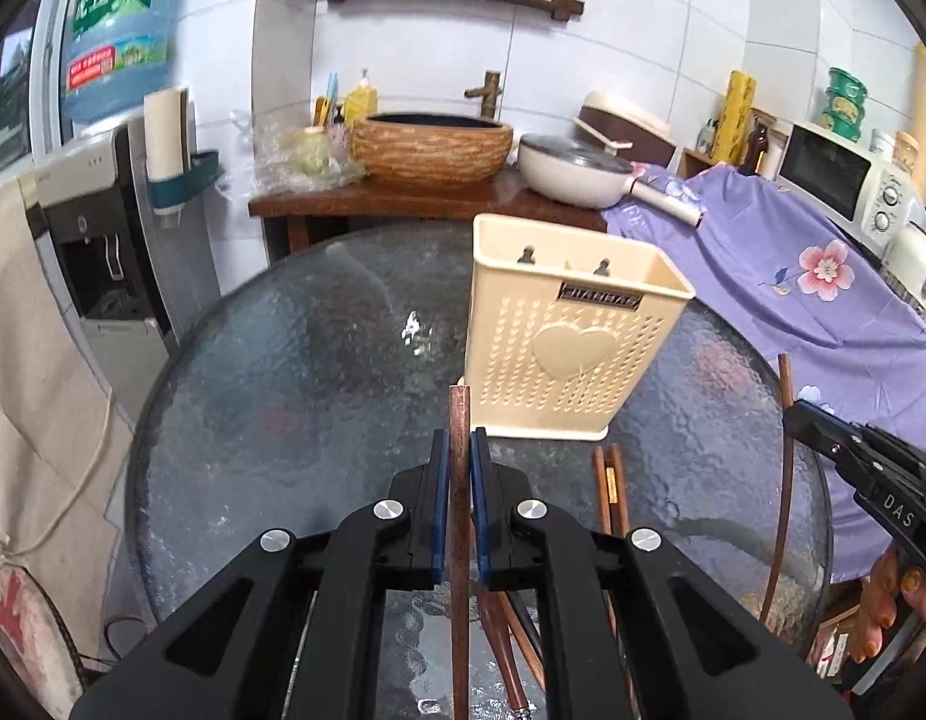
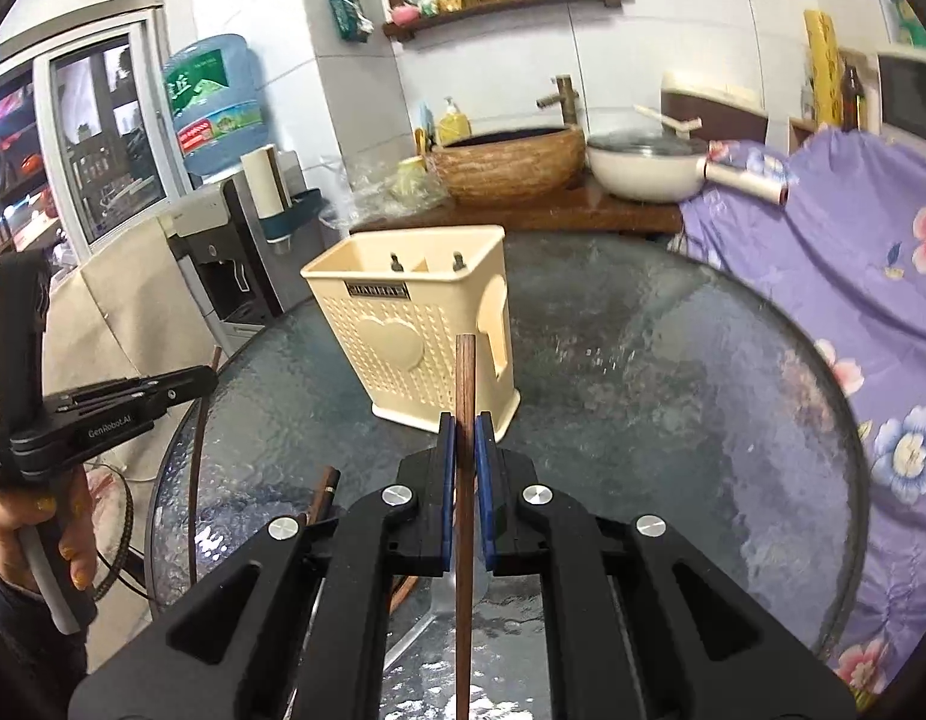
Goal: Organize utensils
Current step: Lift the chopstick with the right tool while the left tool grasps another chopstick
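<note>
Left gripper (image 1: 459, 450) and right gripper (image 2: 466, 435) both clamped, level, pointing forward.

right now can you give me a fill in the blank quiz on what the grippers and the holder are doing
1. Each gripper, left and right, is shut on one wooden ____.
2. The cream utensil holder stands upright on the round ____ table.
3. The raised shape on the holder's front is a ____.
4. More chopsticks lie on the table, ____ the holder.

Missing words: chopstick; glass; heart; outside
</note>
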A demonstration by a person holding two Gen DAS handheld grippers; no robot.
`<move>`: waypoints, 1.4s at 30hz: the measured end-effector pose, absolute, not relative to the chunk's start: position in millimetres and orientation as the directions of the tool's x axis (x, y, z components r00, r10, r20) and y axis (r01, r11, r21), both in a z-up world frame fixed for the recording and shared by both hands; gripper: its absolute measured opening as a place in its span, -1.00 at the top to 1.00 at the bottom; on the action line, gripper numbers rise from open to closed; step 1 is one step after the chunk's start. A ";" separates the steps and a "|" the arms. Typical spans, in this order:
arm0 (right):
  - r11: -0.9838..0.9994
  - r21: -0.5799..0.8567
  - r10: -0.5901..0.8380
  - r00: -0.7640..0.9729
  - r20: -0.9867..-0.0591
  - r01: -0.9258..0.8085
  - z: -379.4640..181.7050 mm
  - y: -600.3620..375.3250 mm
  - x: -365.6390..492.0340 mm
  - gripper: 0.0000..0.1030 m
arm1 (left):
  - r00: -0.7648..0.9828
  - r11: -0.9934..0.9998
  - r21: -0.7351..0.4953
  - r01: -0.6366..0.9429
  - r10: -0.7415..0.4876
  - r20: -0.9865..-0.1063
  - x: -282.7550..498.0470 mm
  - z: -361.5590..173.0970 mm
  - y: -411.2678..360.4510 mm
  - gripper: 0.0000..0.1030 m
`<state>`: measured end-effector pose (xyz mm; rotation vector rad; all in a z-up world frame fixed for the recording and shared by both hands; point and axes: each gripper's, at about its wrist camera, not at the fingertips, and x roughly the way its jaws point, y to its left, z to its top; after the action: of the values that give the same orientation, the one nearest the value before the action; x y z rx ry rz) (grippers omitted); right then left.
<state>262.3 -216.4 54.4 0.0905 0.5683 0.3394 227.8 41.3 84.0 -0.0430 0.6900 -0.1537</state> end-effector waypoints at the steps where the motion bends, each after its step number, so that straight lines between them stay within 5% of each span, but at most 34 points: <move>1: 0.940 0.171 0.341 0.795 -0.502 -0.296 59.0 -216.7 258.6 0.86 | 0.771 0.989 -0.080 0.126 -0.149 -0.619 224.4 87.8 41.1 0.87; 14: 0.944 0.066 0.319 0.840 -0.439 -0.324 93.0 -207.5 228.1 0.86 | 0.841 0.992 -0.025 0.125 -0.119 -0.527 205.3 121.5 43.4 0.87; 42: 0.924 0.085 0.376 0.843 -0.384 -0.373 158.7 -196.7 251.2 0.86 | 0.889 0.982 -0.077 0.171 -0.188 -0.417 229.8 199.3 30.7 0.87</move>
<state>251.2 -196.7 158.7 0.0072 0.4074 0.3957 229.8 30.7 199.3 -0.0383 0.4365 -0.1865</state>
